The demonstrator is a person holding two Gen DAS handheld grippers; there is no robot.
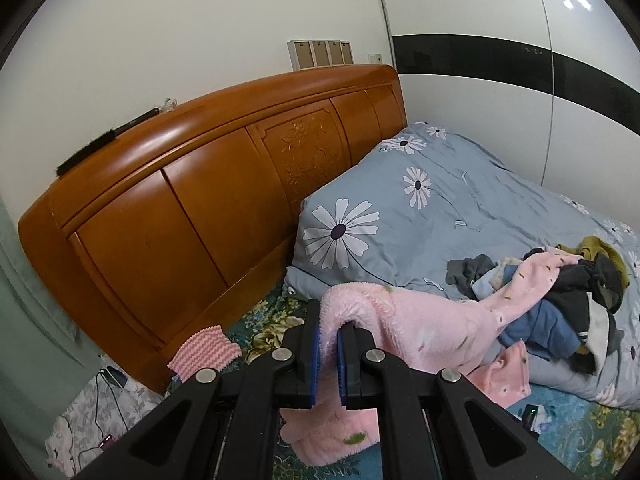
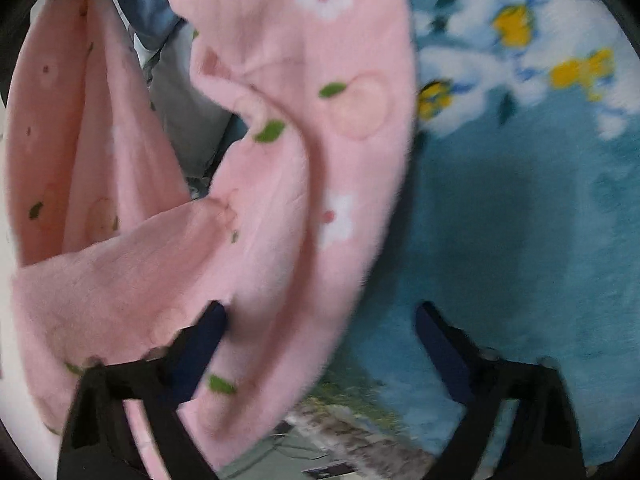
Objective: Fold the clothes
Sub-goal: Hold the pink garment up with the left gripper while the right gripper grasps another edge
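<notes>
Pink fleece garment [image 1: 420, 332], judged soft, light and limp, is pinched at a bunched edge by left tongs [image 1: 328, 356]; right tongs [image 2: 320, 344], spread, straddle its lower-centre hem, a likely second hold.

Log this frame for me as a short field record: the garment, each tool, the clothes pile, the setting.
garment: pink fleece garment with flower and leaf print, draped from the clothes pile toward the camera
left tool: shut on a fold of the pink fleece garment
right tool: open, garment edge hanging between its fingers, not pinched
clothes pile: unfolded mixed clothes on the blue daisy duvet
setting: bed with wooden headboard, teal floral blanket
</notes>
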